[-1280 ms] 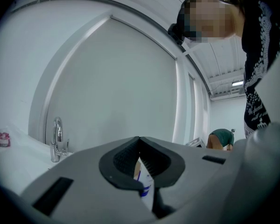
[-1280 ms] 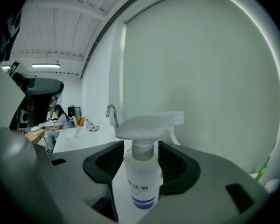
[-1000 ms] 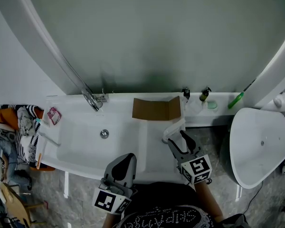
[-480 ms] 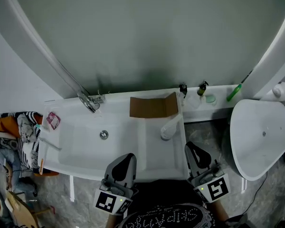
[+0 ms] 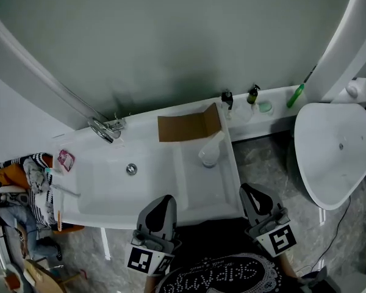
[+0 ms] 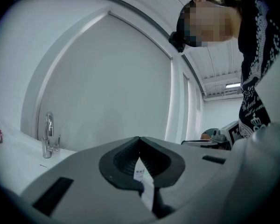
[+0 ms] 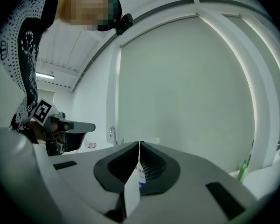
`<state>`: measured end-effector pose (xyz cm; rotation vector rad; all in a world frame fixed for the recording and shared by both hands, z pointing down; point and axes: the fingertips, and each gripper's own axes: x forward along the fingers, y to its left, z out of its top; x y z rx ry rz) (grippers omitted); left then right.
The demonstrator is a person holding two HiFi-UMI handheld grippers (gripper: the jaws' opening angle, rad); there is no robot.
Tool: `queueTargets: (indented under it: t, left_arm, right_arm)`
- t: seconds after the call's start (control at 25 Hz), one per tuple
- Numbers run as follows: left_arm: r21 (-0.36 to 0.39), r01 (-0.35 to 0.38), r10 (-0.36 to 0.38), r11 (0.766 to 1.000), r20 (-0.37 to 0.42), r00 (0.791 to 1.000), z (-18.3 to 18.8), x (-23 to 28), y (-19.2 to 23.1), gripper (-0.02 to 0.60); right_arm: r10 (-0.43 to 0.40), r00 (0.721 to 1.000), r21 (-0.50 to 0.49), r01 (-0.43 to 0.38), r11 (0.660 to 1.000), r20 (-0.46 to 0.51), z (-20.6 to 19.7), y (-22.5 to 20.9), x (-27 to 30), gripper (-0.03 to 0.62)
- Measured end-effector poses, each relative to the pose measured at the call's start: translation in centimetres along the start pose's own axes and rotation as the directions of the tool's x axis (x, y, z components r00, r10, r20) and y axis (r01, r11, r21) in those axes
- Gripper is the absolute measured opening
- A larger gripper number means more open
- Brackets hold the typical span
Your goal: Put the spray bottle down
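Observation:
The white spray bottle (image 5: 210,153) rests on the white counter (image 5: 195,191), right of the sink basin and just in front of a cardboard piece. Nothing holds it. My right gripper (image 5: 256,203) hangs at the counter's near right corner, well back from the bottle, with its jaws shut and nothing in them; in the right gripper view (image 7: 139,143) the jaw tips meet. My left gripper (image 5: 160,209) is at the counter's near edge, left of the right one, also shut and holding nothing. In the left gripper view (image 6: 139,138) its tips touch.
A chrome faucet (image 5: 102,129) and a drain (image 5: 131,169) mark the basin at left. The brown cardboard (image 5: 188,127) leans at the back. Two dark pump bottles (image 5: 226,99) and a green item (image 5: 294,96) stand on the back ledge. A white oval tub (image 5: 338,151) is at right, clothes (image 5: 24,185) at left.
My right gripper let go of the spray bottle, drew back toward the person and shut its jaws. The bottle stayed on the counter. The left gripper kept its place.

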<state>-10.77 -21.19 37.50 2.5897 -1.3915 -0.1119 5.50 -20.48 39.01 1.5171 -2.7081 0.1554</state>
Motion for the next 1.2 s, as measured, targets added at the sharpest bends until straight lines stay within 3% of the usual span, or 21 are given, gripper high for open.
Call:
queueTargets:
  t: [0.44,0.96,1.2]
  left_arm:
    - [-0.008,-0.018,0.018,1.0,-0.003,1.0,-0.3,-0.7,0.0,0.002]
    - [0.021,-0.039,0.039,0.999,0.024,0.999,0.8,-1.2,1.4,0.002]
    - [0.078,-0.039,0.034,0.996,0.061,0.998,1.4,-1.8,3.2,0.002]
  right_arm:
    - [0.032,0.999,-0.064,-0.032,0.997,-0.003,0.4,0.5,1.3,0.02]
    - [0.028,0.999,-0.027,-0.029,0.999,-0.045,-0.1,0.4,1.3,0.02]
    - [0.044,0.998,-0.094,-0.04,0.995,0.04,0.9,0.3,2.3,0.02]
